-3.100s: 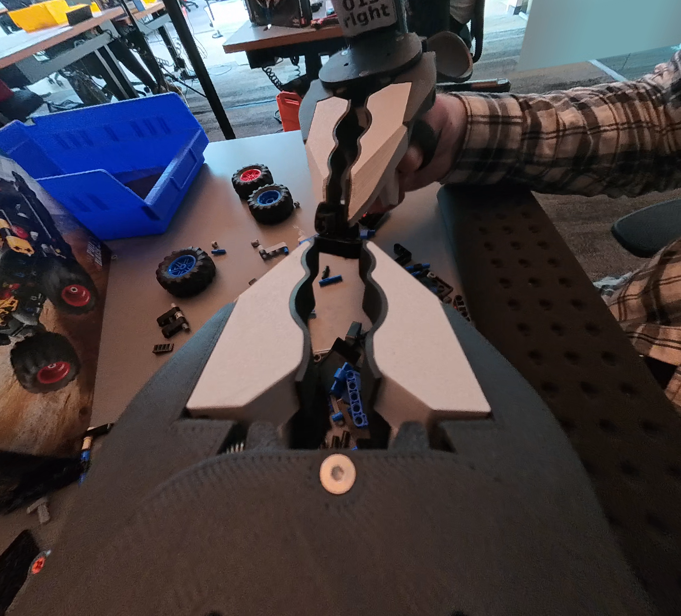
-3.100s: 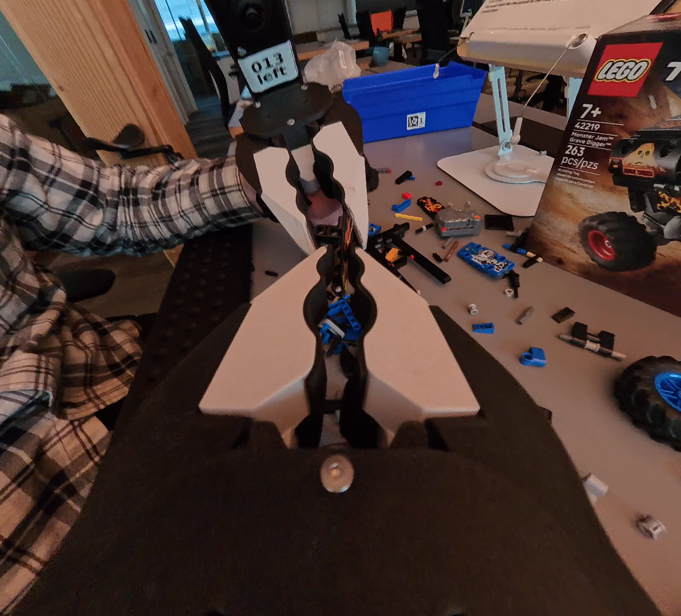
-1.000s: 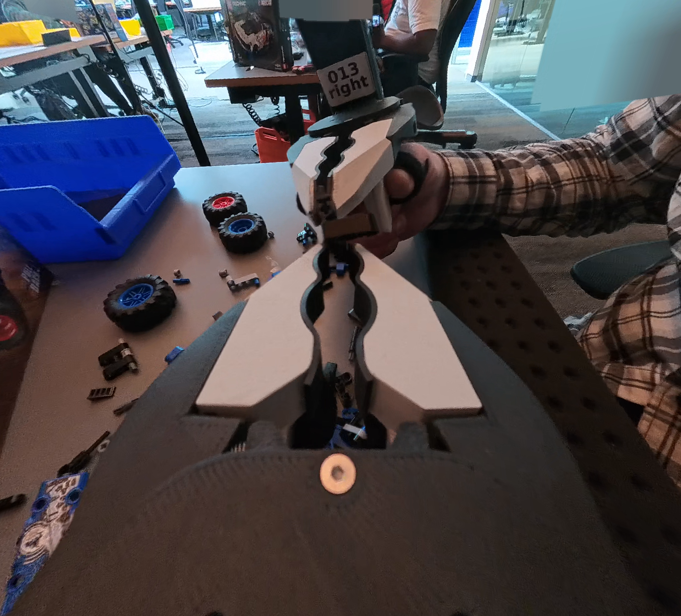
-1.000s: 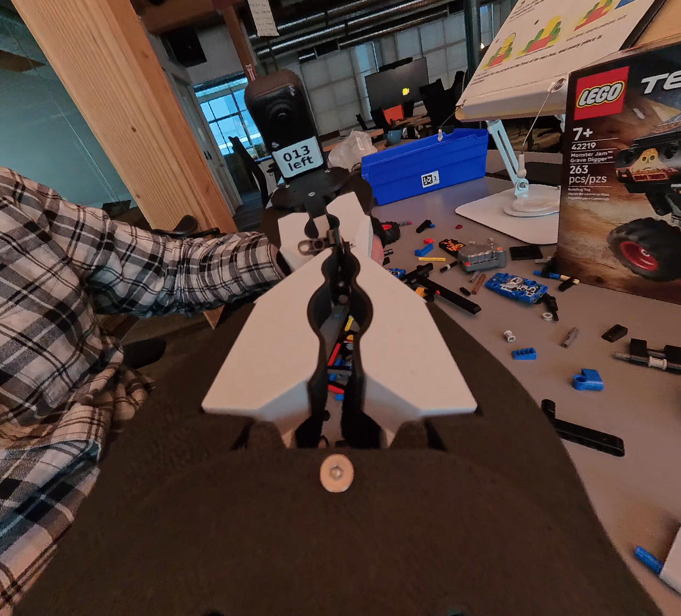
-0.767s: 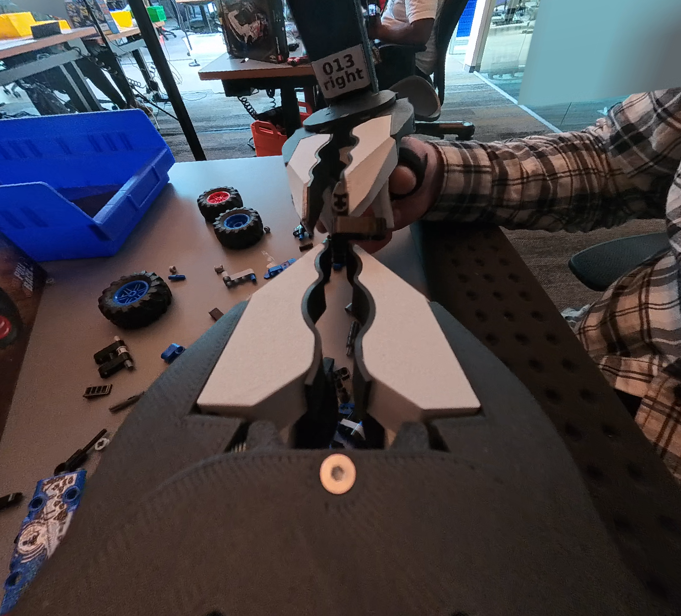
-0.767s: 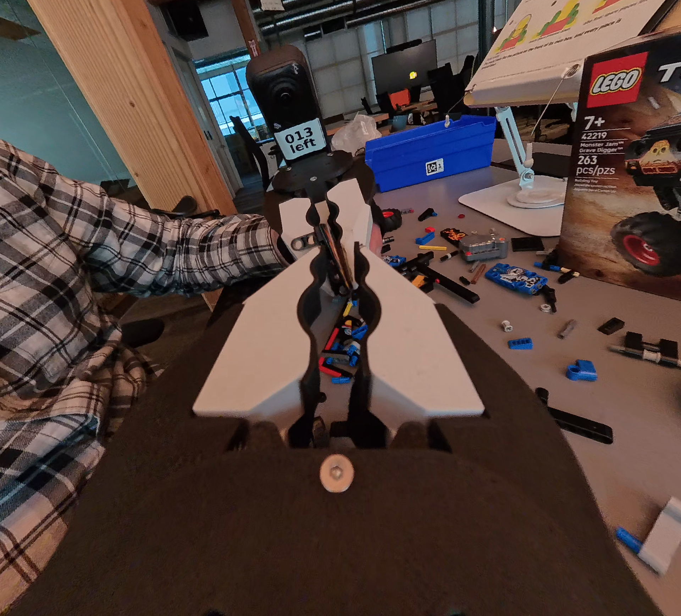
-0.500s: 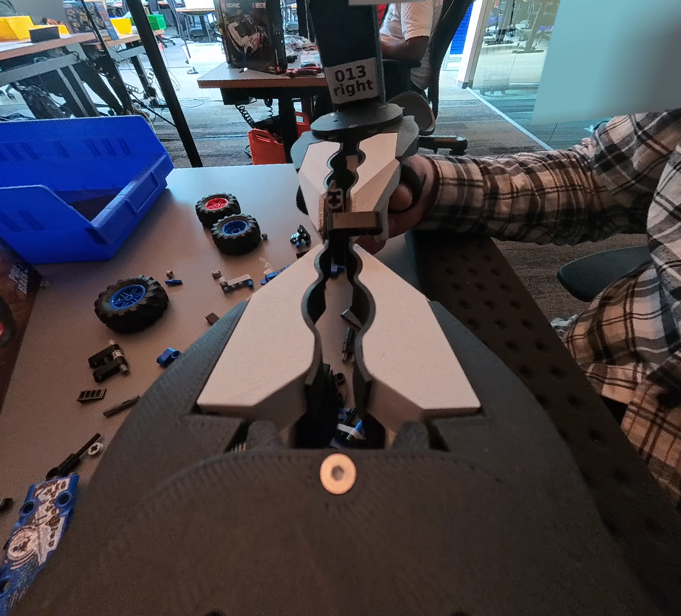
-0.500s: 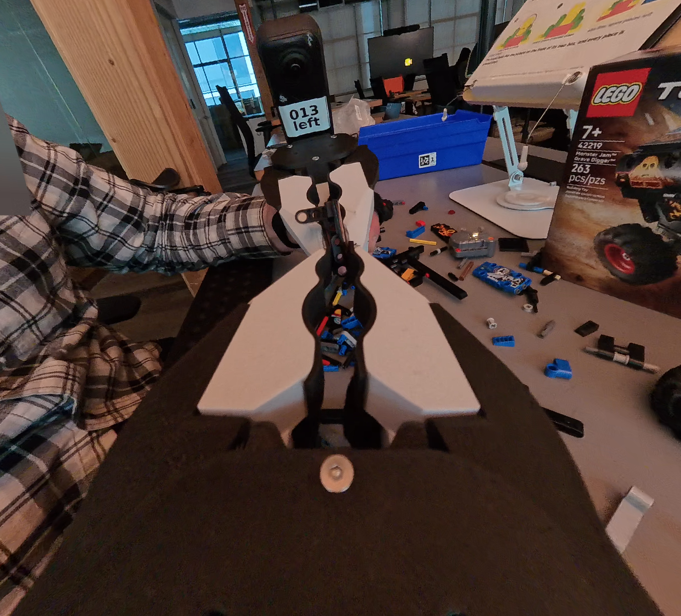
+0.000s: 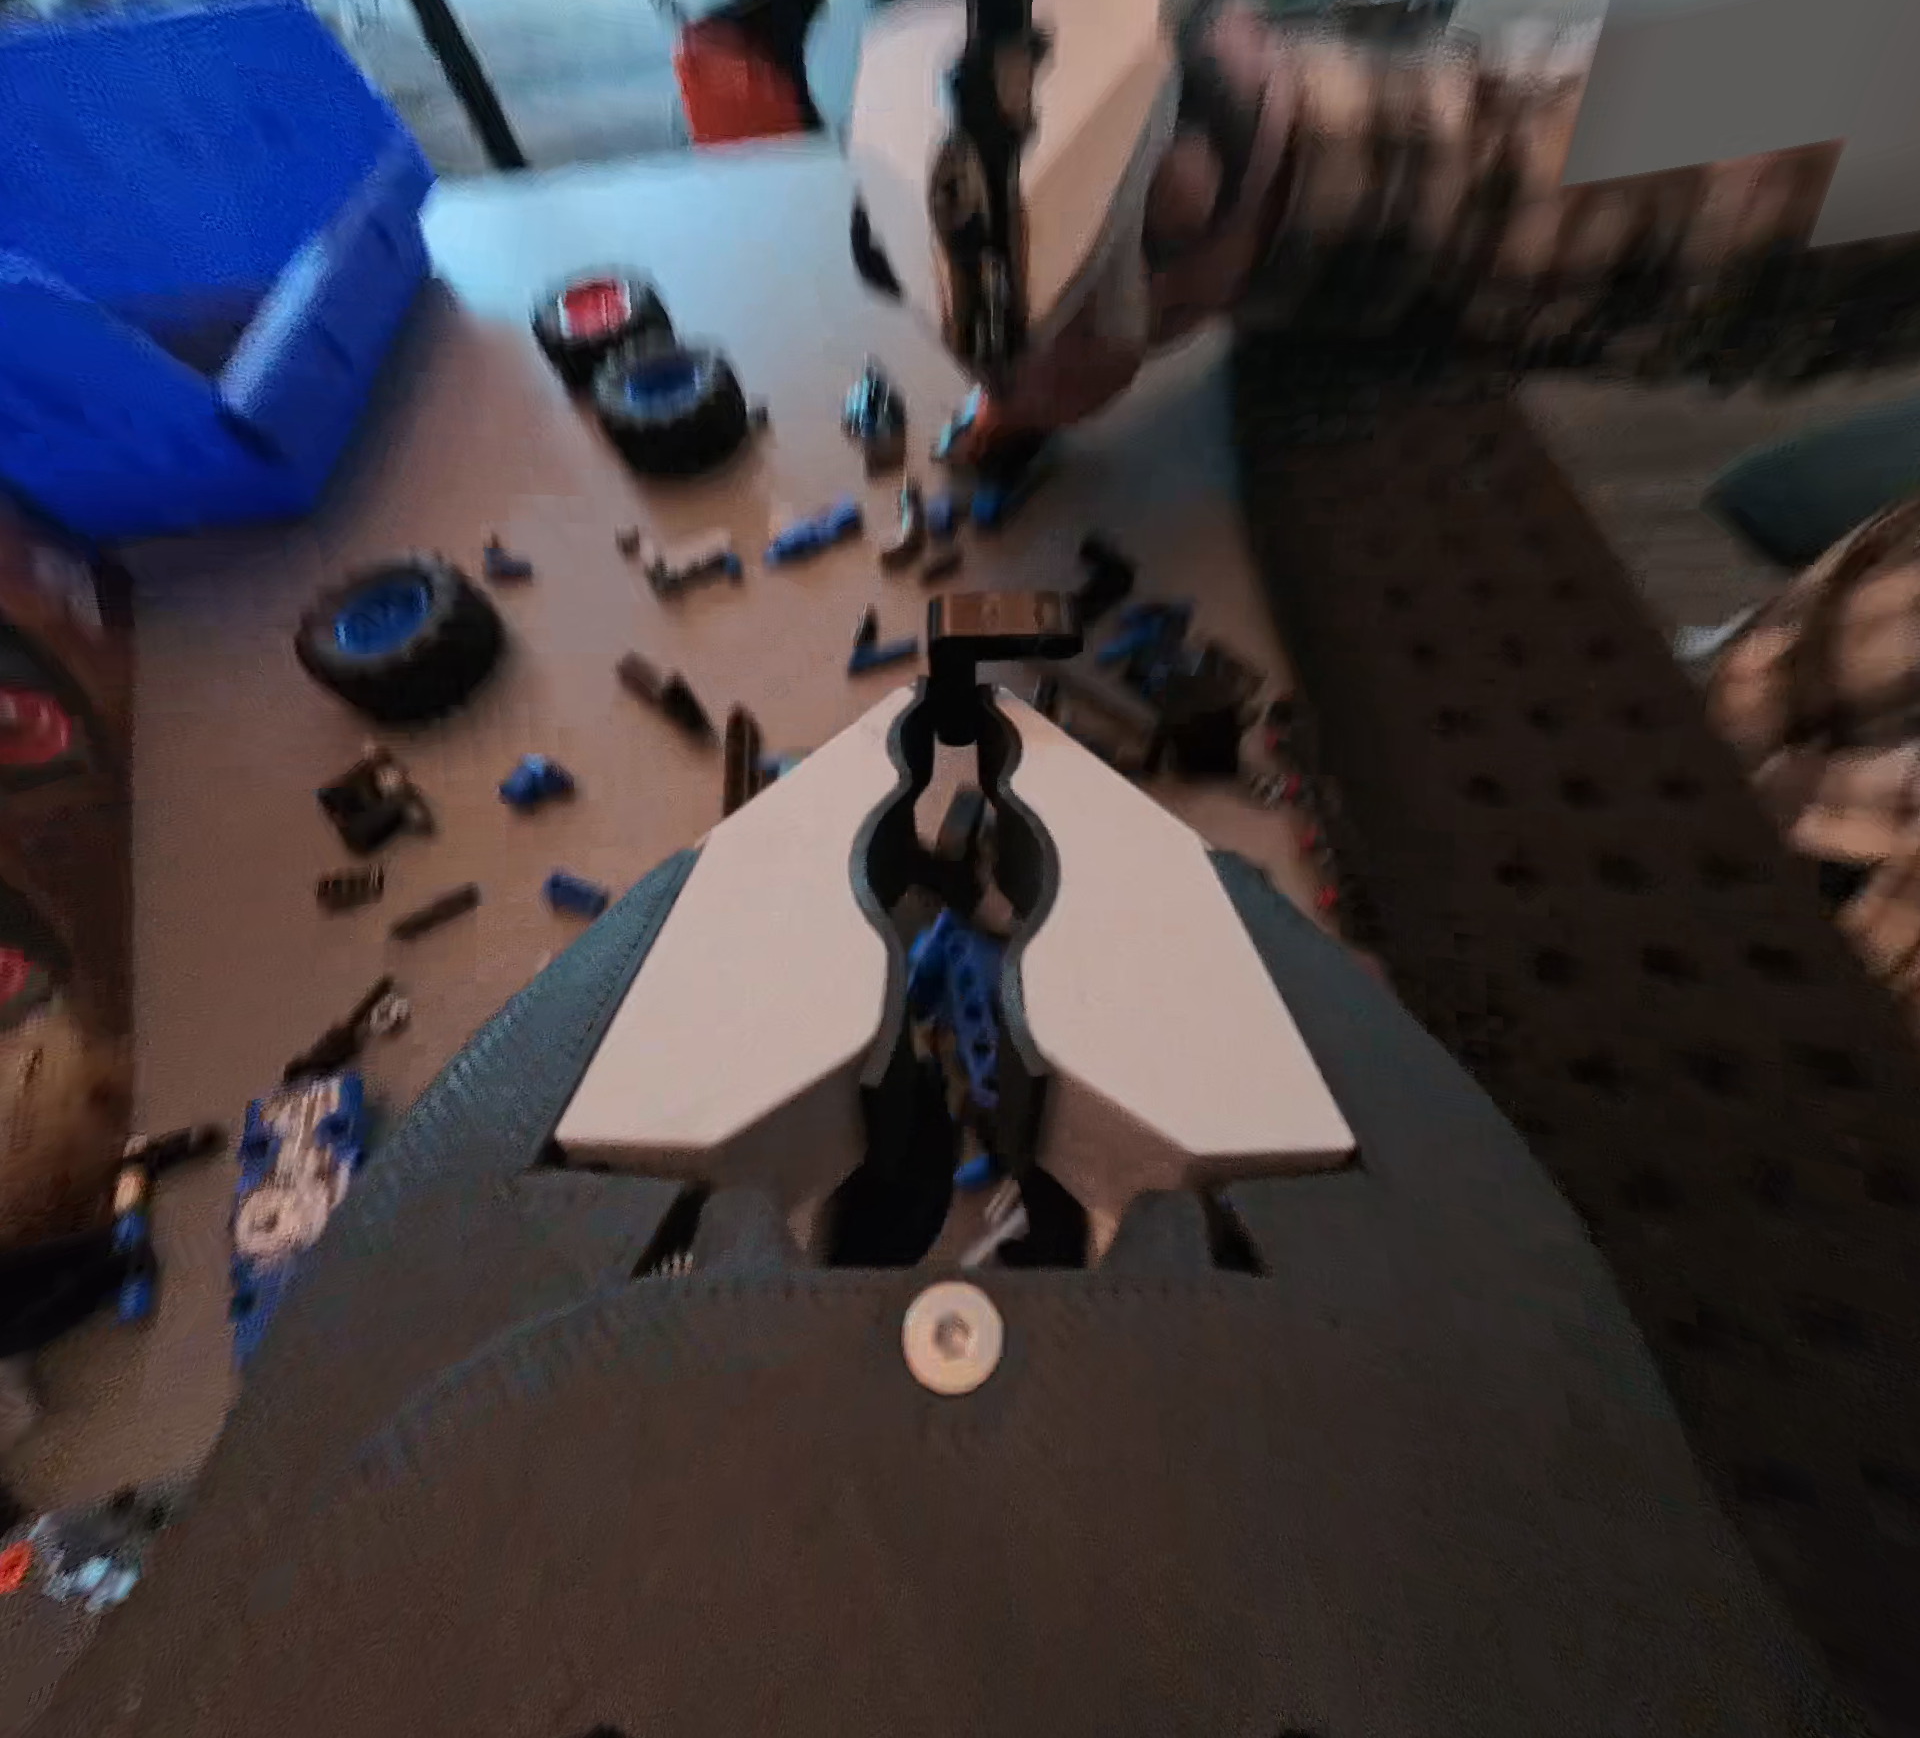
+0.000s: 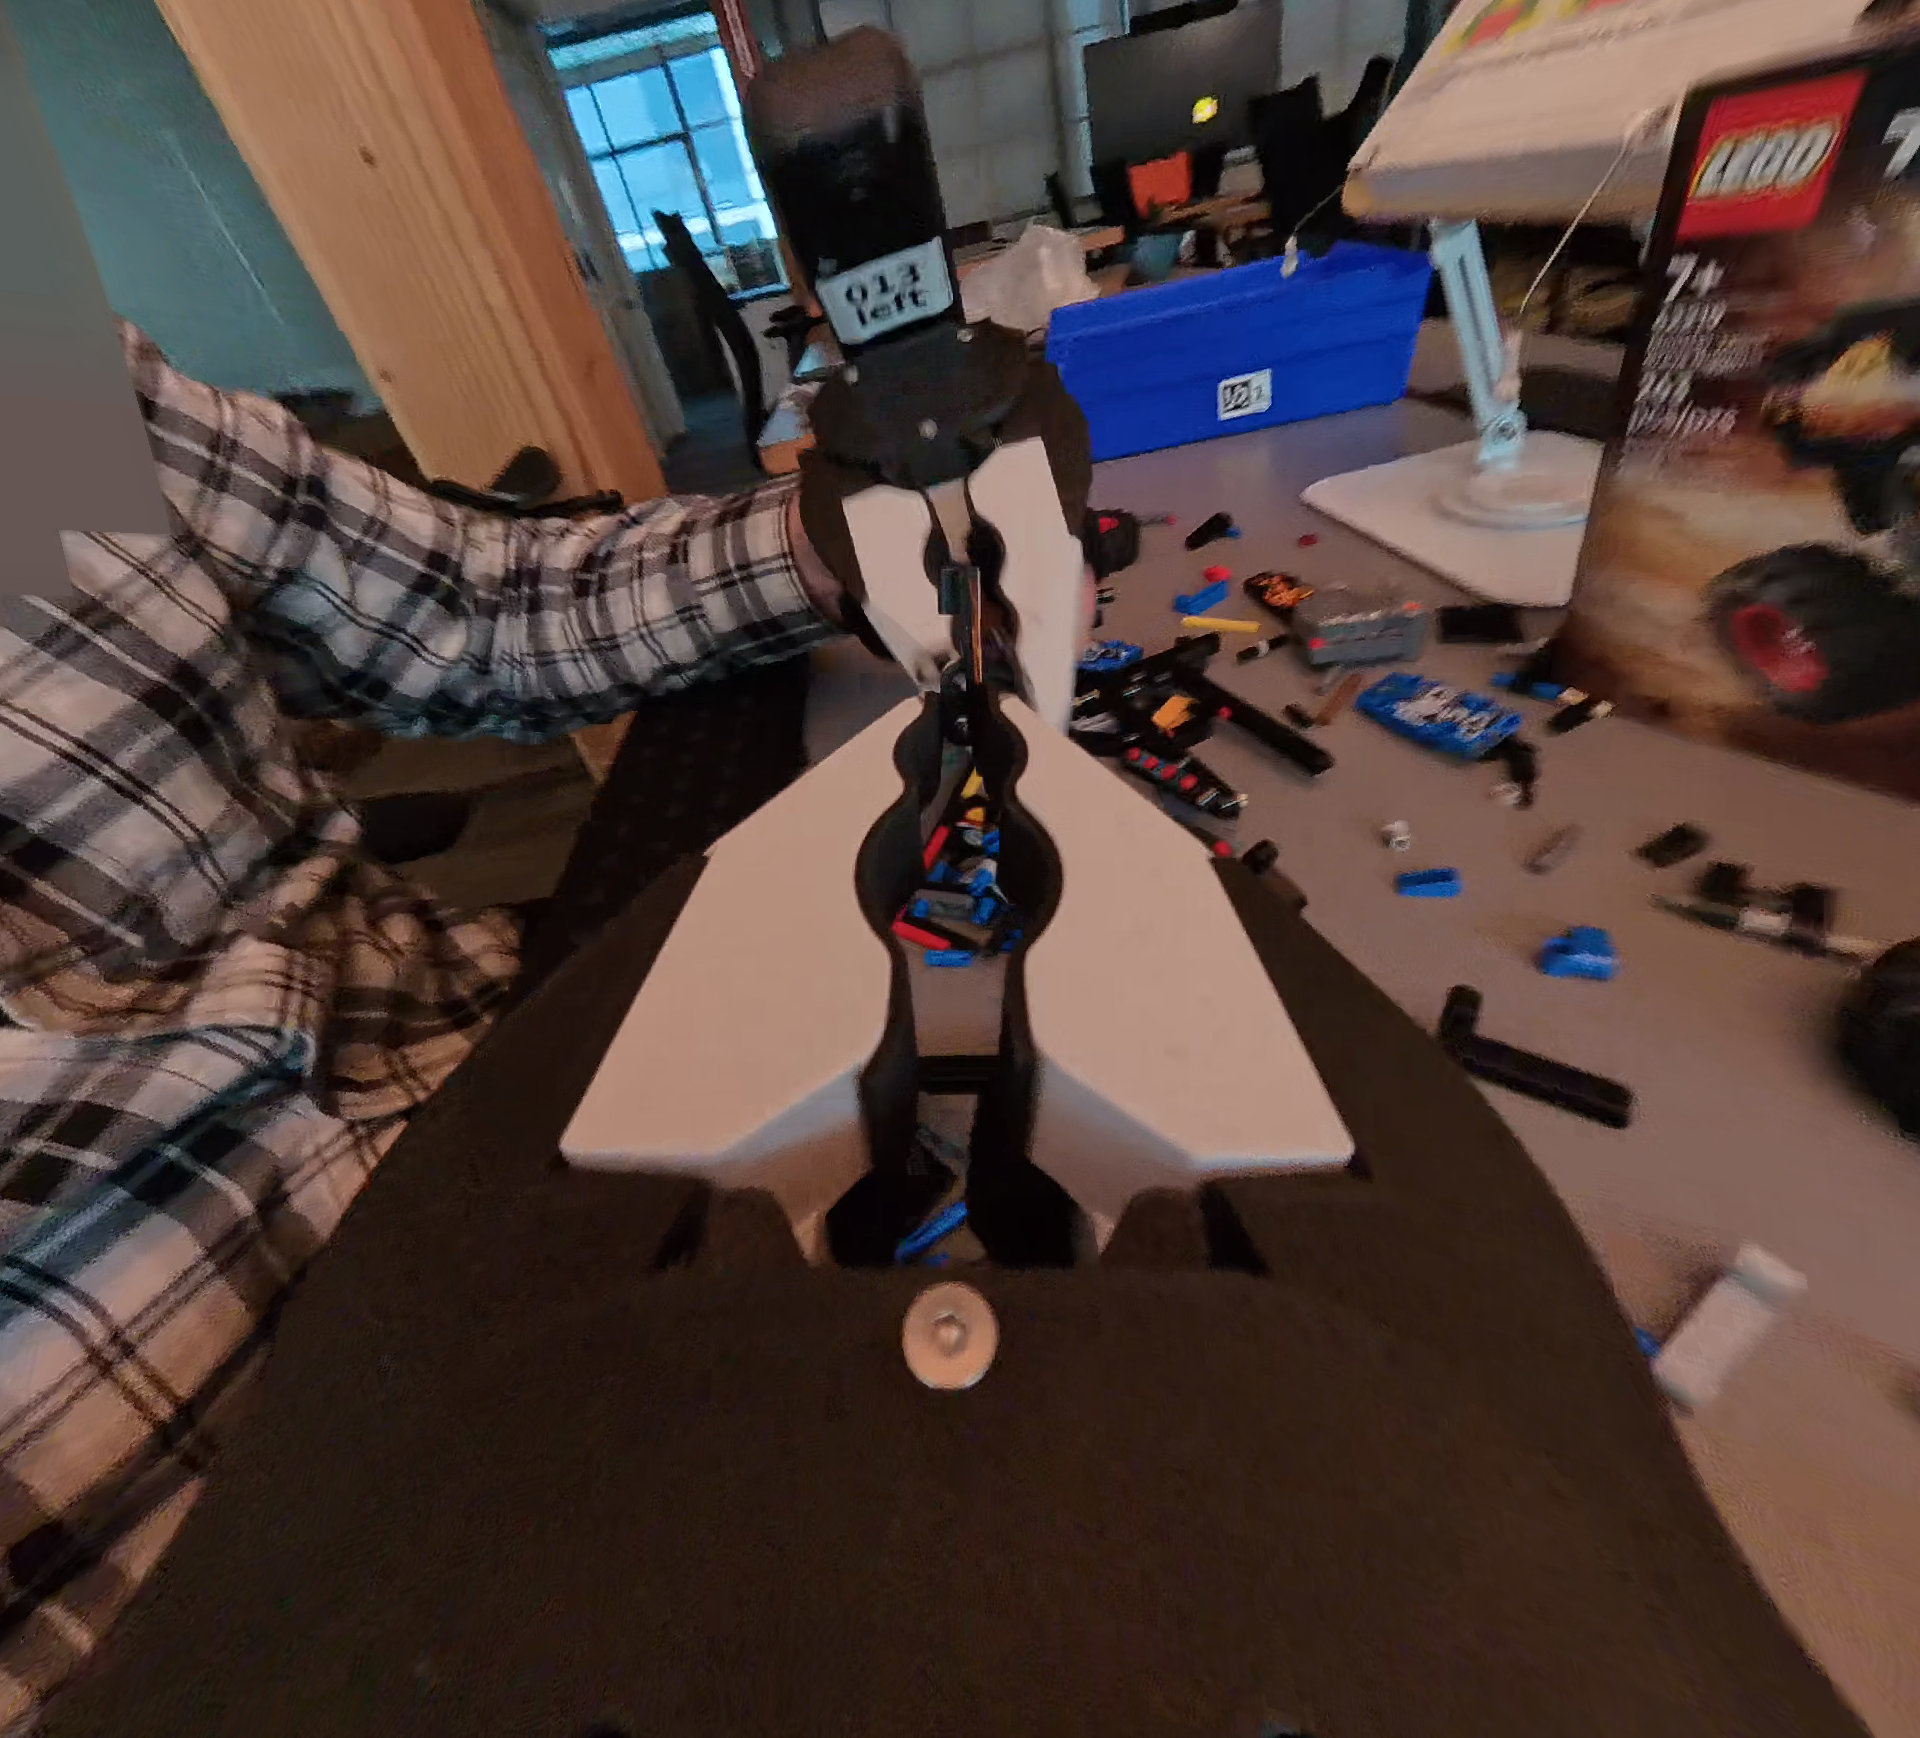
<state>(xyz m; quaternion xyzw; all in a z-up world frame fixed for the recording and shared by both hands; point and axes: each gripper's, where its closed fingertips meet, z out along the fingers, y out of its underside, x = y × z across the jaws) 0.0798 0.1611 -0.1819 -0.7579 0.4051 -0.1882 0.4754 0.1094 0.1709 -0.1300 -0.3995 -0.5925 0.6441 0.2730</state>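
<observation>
The left gripper (image 9: 956, 717) is clenched on a small dark piece (image 9: 1003, 623): a thin black stem sits pinched between the tips and a flat brown-black bar stands across its top, just above them, in the middle of the left wrist view. This view is strongly blurred.

Behind the piece, in the upper middle of the frame, the right gripper (image 9: 987, 317) hangs over the grey table (image 9: 260, 805), held by a hand (image 9: 1236, 161) in a plaid sleeve. Its tips look close together, and in the right wrist view the right gripper (image 10: 961, 712) has its jaws nearly closed around a thin dark part (image 10: 966, 628); whether it really grips this part I cannot tell. The left gripper (image 10: 961, 639) stands just behind these tips.

On the table lie many small blue and black bricks. Three toy wheels are in the left half: one with a red hub (image 9: 597, 317), one with a blue hub (image 9: 670, 395) touching it, and another blue one (image 9: 400, 639) lower left. A blue bin (image 9: 187, 234) fills the upper left. In the right wrist view a toy box (image 10: 1787, 400) stands at the right edge.
</observation>
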